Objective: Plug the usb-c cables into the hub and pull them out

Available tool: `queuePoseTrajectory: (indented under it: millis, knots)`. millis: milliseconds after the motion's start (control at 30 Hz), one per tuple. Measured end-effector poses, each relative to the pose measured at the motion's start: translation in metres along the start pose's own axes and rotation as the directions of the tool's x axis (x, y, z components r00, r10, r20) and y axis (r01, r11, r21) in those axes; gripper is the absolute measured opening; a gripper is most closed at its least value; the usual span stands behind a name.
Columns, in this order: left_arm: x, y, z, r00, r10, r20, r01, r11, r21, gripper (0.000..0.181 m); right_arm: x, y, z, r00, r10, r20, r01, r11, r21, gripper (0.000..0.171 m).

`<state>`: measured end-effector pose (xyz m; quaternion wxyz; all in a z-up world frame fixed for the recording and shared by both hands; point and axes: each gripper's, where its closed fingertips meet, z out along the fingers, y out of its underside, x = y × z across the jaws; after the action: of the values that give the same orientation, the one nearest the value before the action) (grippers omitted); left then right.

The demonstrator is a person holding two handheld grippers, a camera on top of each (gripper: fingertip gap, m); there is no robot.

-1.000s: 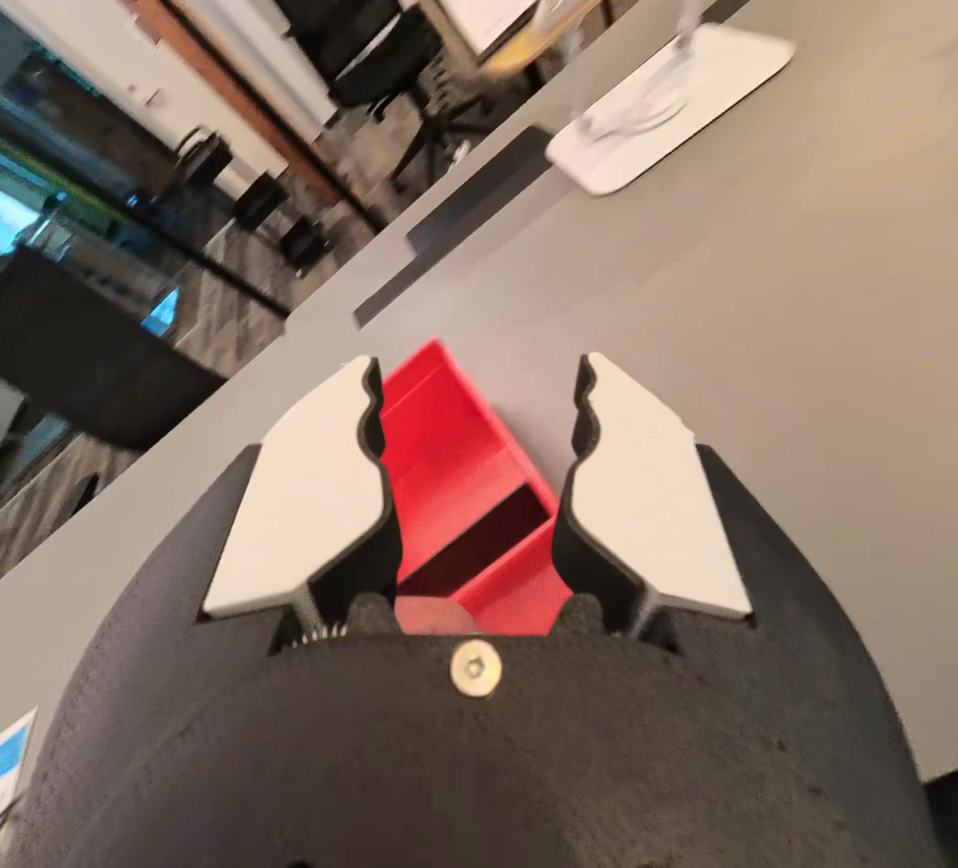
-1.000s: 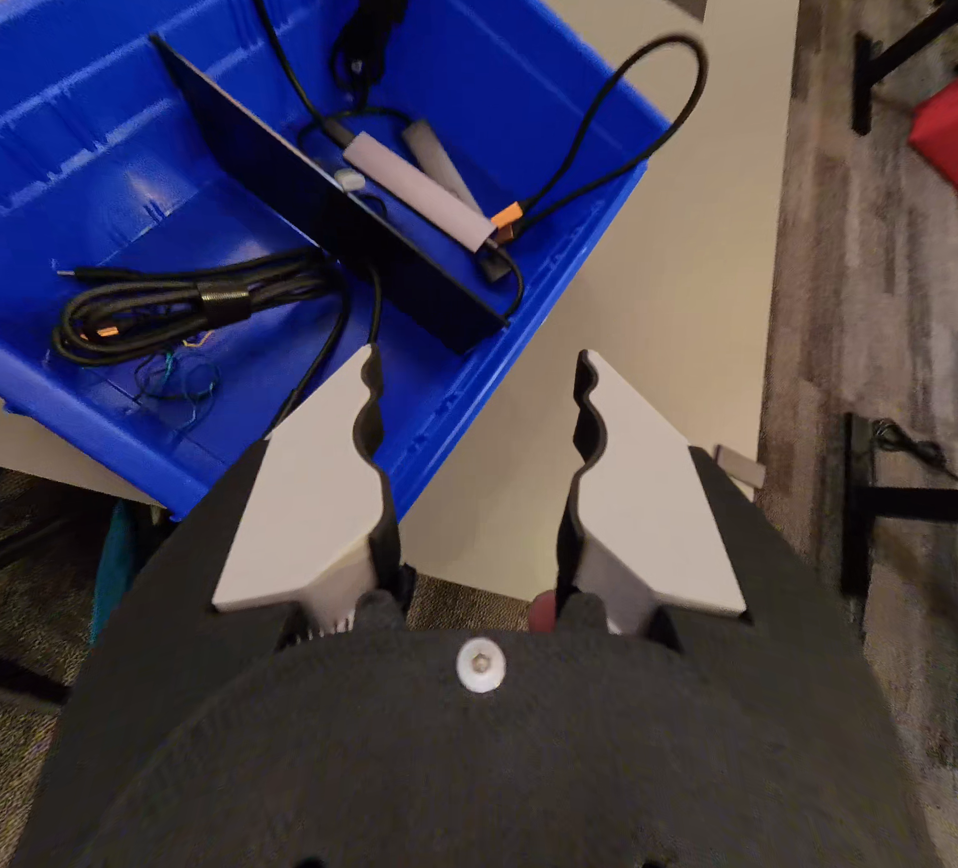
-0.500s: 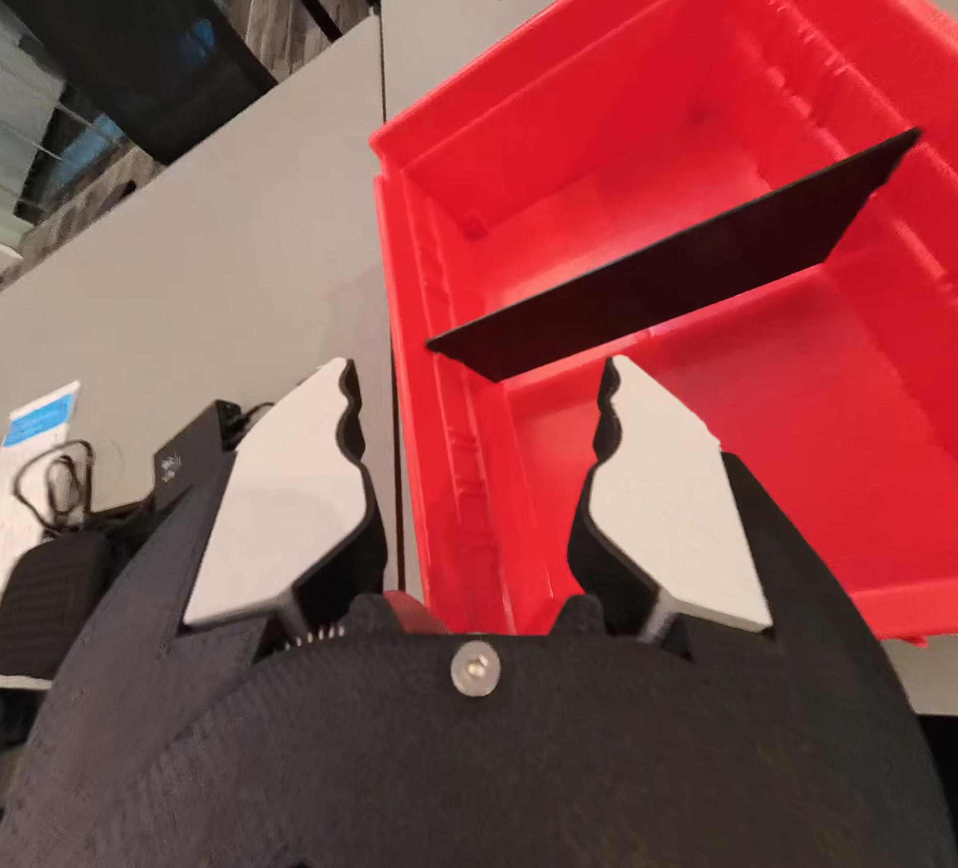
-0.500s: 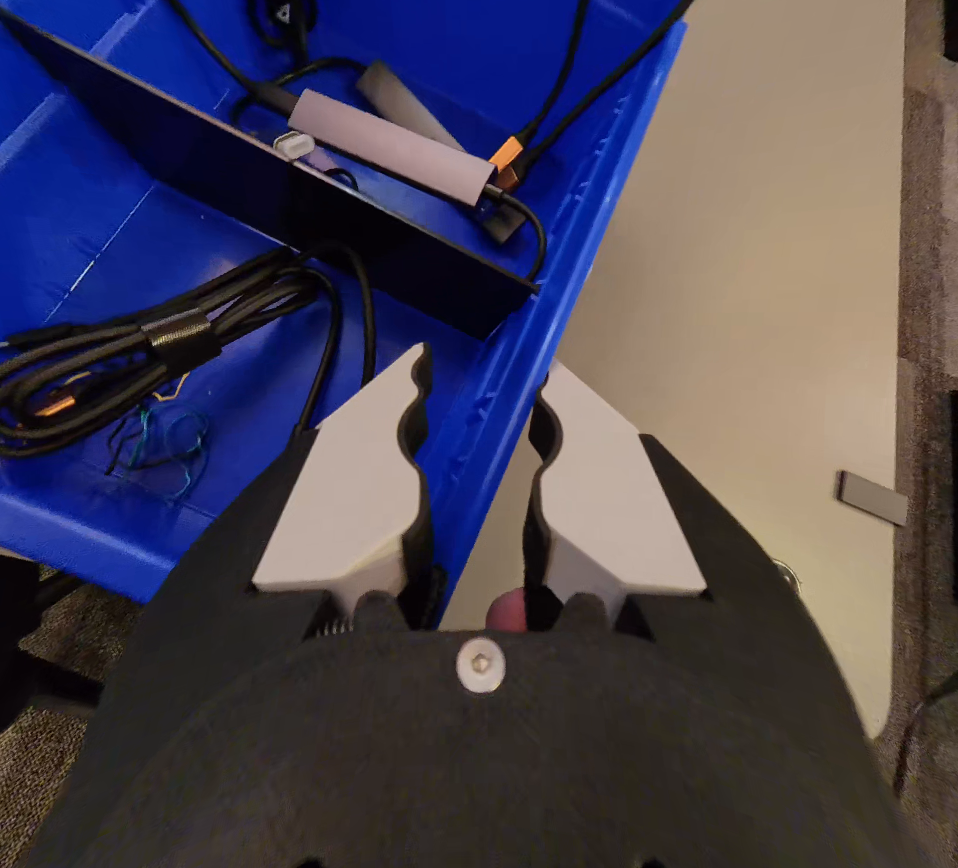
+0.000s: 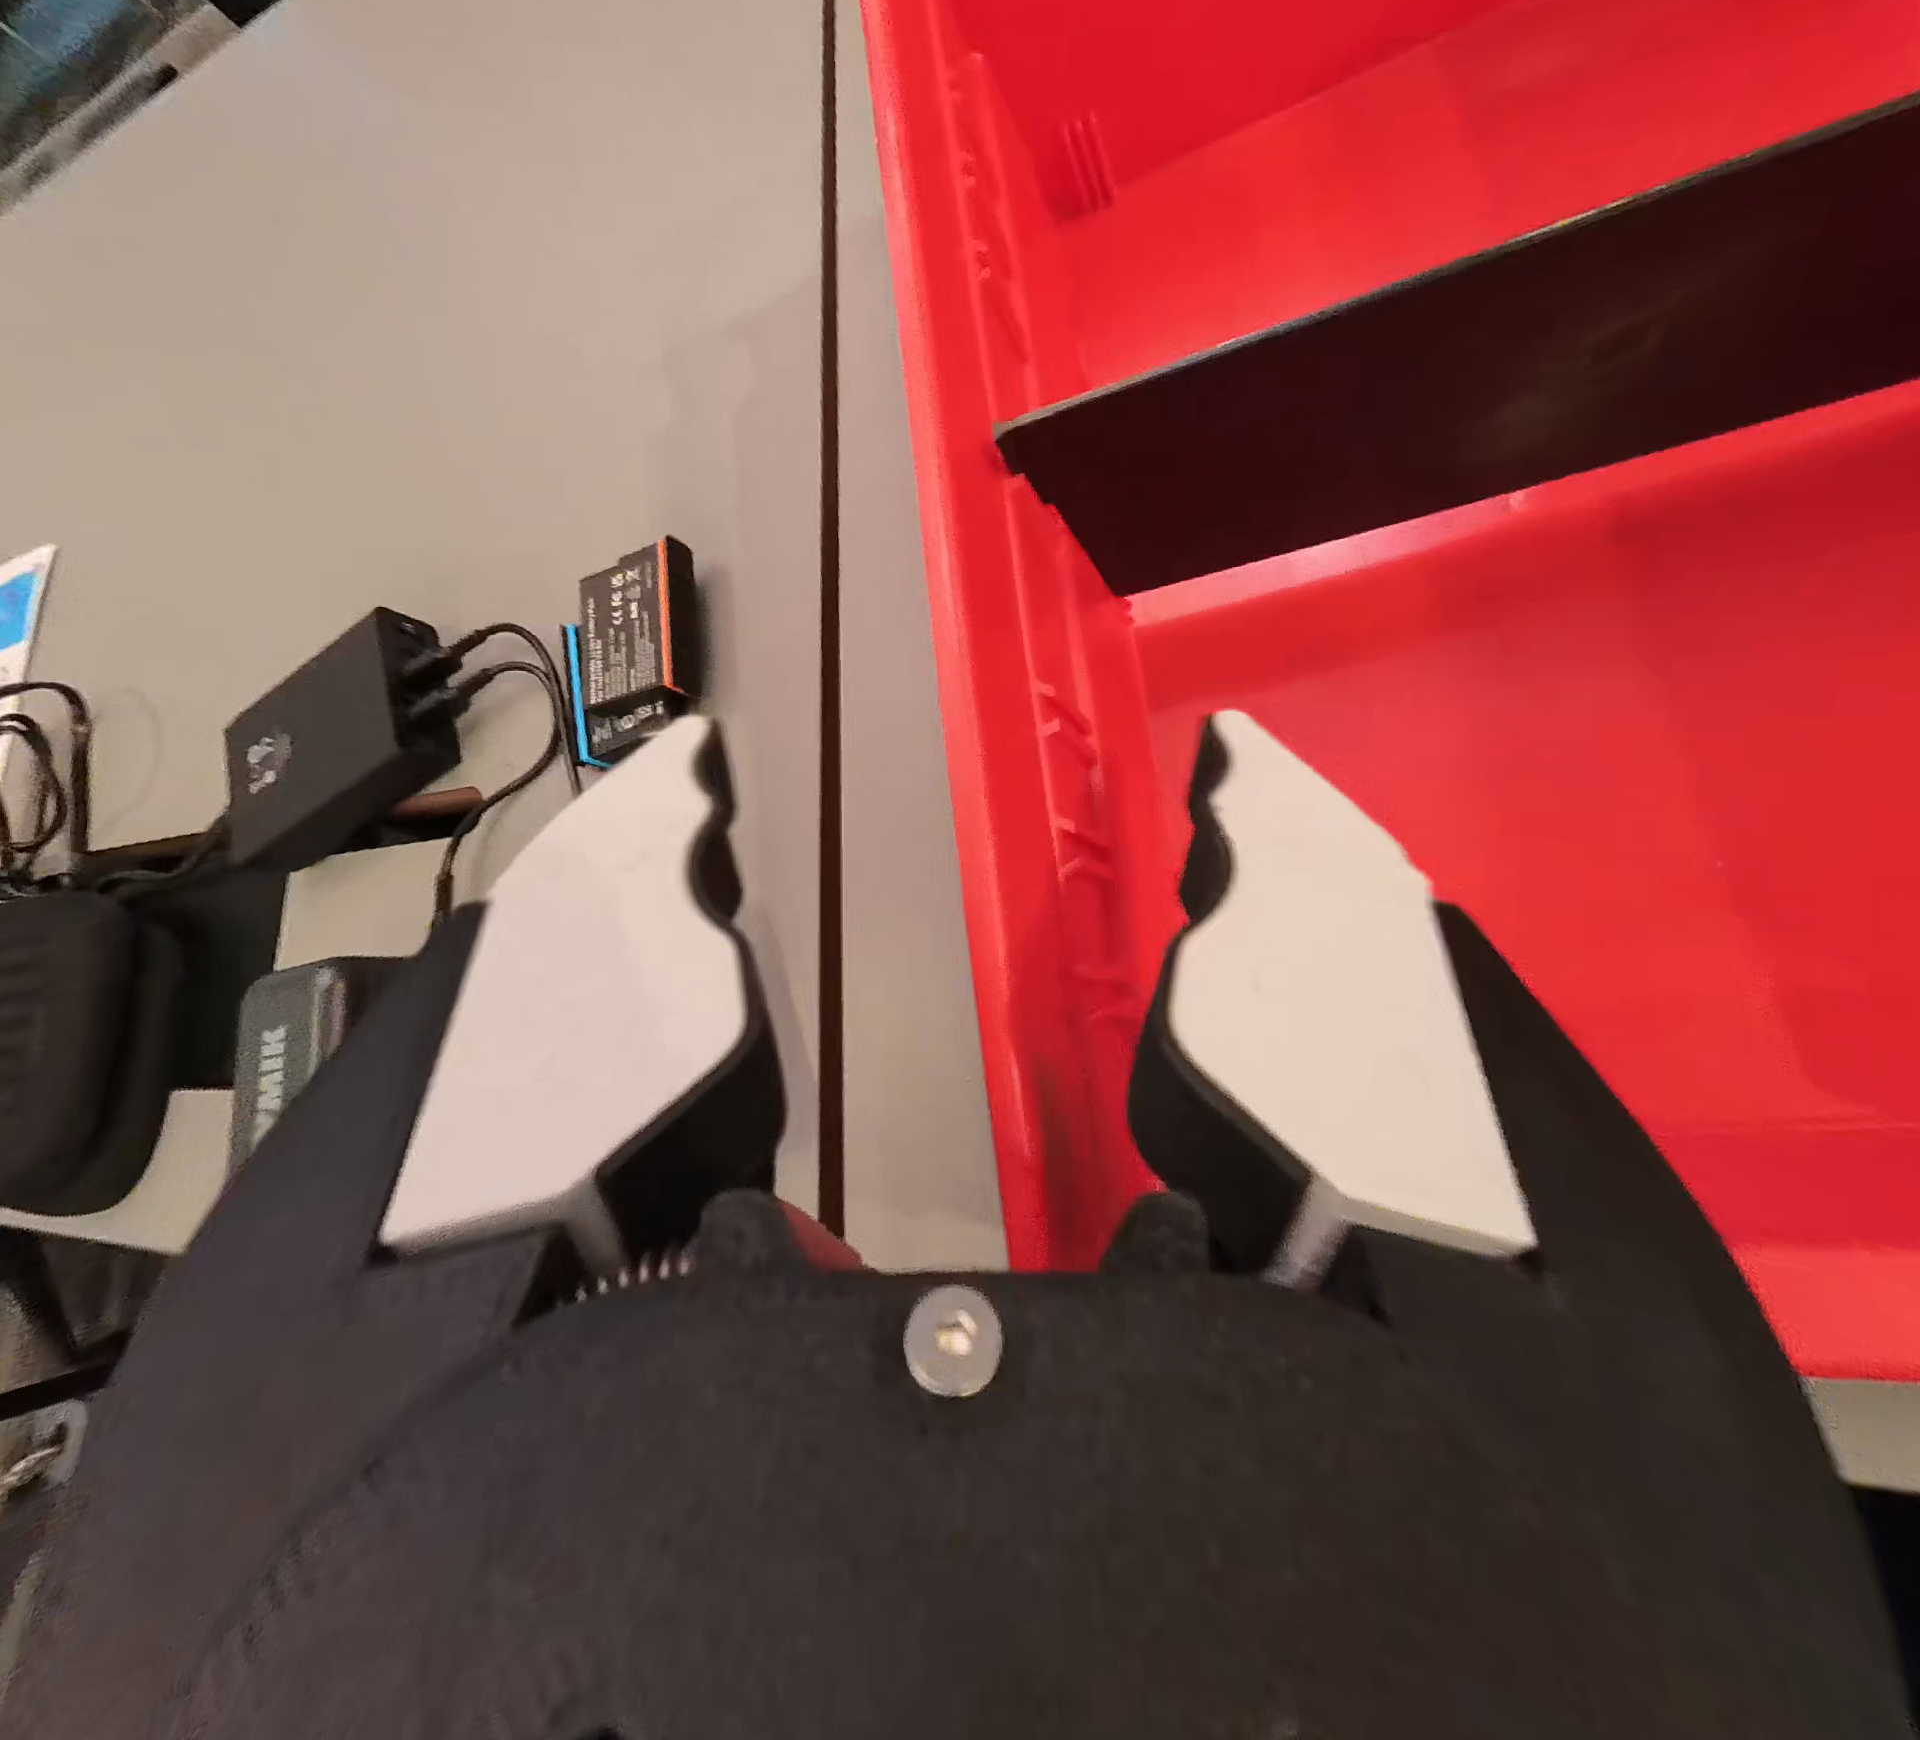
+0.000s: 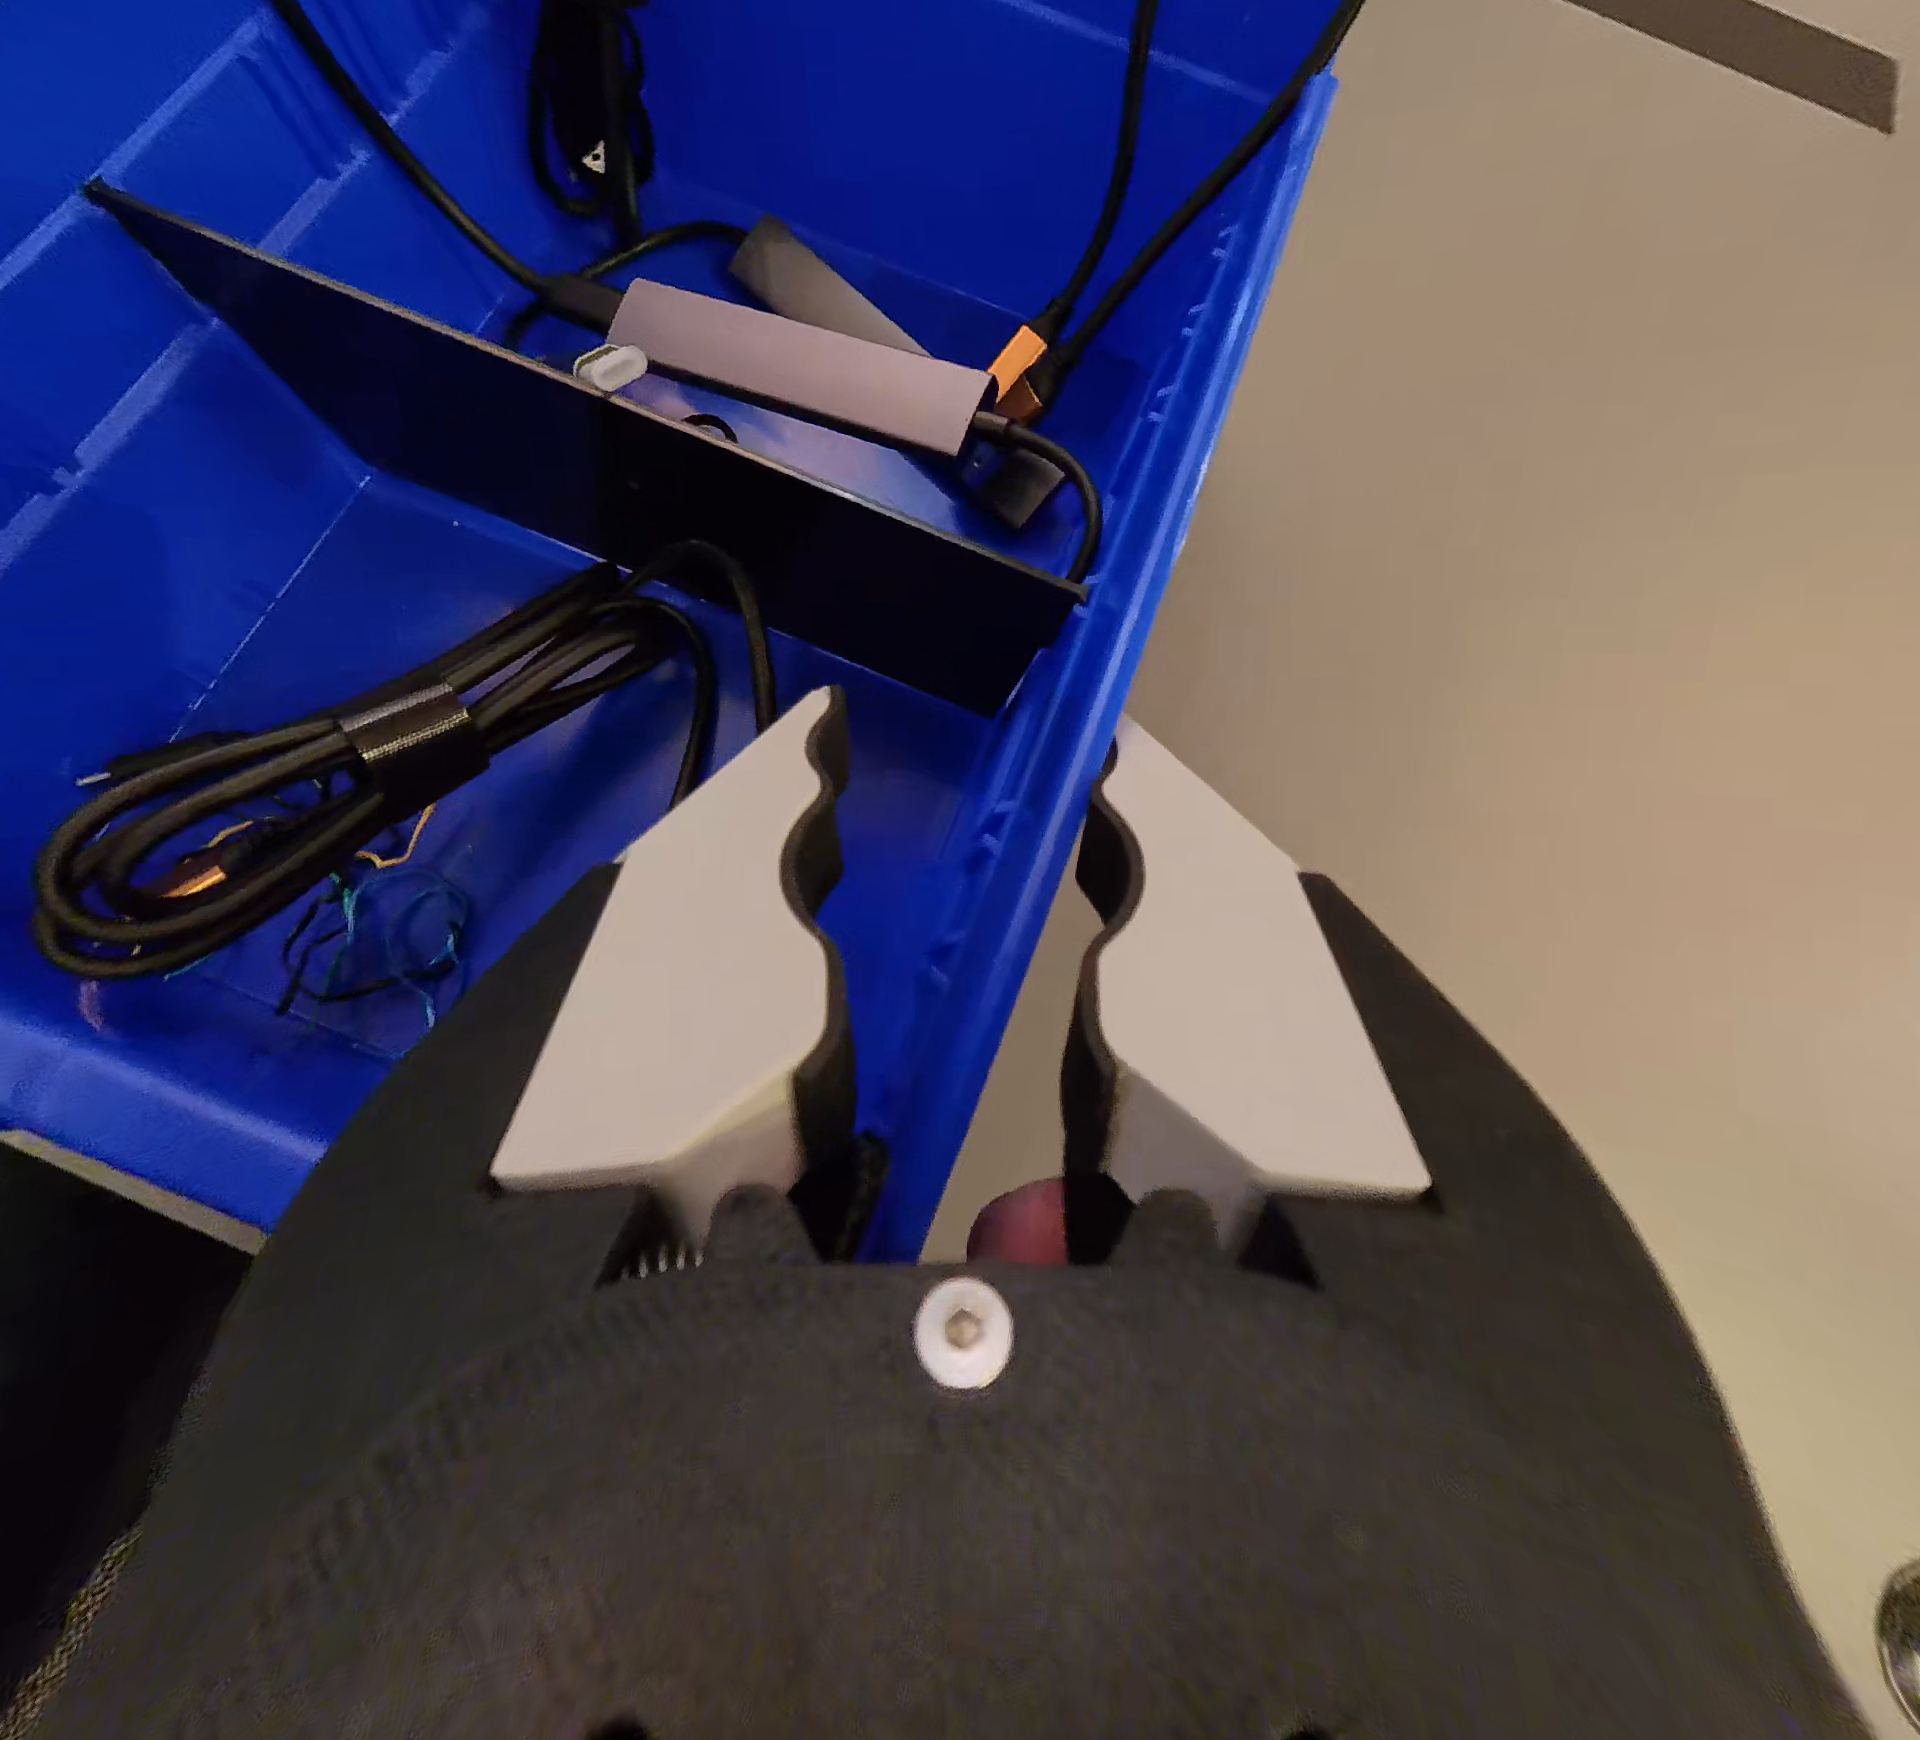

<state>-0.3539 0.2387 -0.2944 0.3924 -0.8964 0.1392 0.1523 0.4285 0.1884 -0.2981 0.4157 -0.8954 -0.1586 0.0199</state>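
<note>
A grey hub (image 6: 790,360) lies in the far compartment of a blue bin (image 6: 1195,402), with a second grey piece (image 6: 821,288) behind it. Black cables with orange plugs (image 6: 1018,360) sit at the hub's right end, and a white plug (image 6: 611,364) at its left. A strapped bundle of black cable (image 6: 364,755) lies in the near compartment. My right gripper (image 6: 971,724) straddles the bin's right wall, jaws narrowed onto it. My left gripper (image 5: 961,745) is open and straddles the left wall of an empty red bin (image 5: 1455,132).
Each bin has a black divider across it (image 6: 623,464) (image 5: 1455,402). Left of the red bin, on the grey table (image 5: 416,236), are a black charger (image 5: 322,734) with cables, two small batteries (image 5: 634,641) and a black case (image 5: 62,1046). A table seam (image 5: 828,443) runs beside the bin. The grippers' ends are close to 80 cm from one another.
My left gripper swung down from the far table to the red bin's left wall, still open. My right gripper dropped over the blue bin's right wall and its jaws narrowed.
</note>
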Motion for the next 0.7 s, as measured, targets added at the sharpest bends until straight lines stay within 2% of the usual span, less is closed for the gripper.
queuePoseTrajectory:
  millis: [67,167,267,433,700]
  knots:
    - [0.003,0.005,0.004,0.998,-0.038,-0.045,0.038,0.999,-0.012,0.062,-0.009,-0.004,0.004,1.000,-0.012,0.007,0.012,1.000,0.005,0.042]
    - [0.015,0.017,0.013,0.979,-0.130,-0.154,0.121,0.991,-0.062,0.060,-0.022,-0.010,0.010,0.999,-0.014,0.036,0.014,1.000,0.015,0.045]
    - [0.019,0.016,0.012,0.975,-0.131,-0.179,0.122,0.991,-0.060,0.055,-0.034,-0.013,0.016,0.998,-0.021,0.058,0.020,1.000,0.013,0.048]
    - [0.040,0.010,0.008,0.947,-0.154,-0.281,0.146,0.988,-0.050,0.030,-0.051,-0.016,0.023,0.995,-0.028,0.092,0.027,1.000,0.013,0.056]
    - [0.046,-0.002,0.011,0.899,-0.284,-0.333,0.295,0.955,-0.019,0.023,-0.083,-0.030,0.034,0.990,-0.037,0.139,0.031,0.998,0.046,0.067]
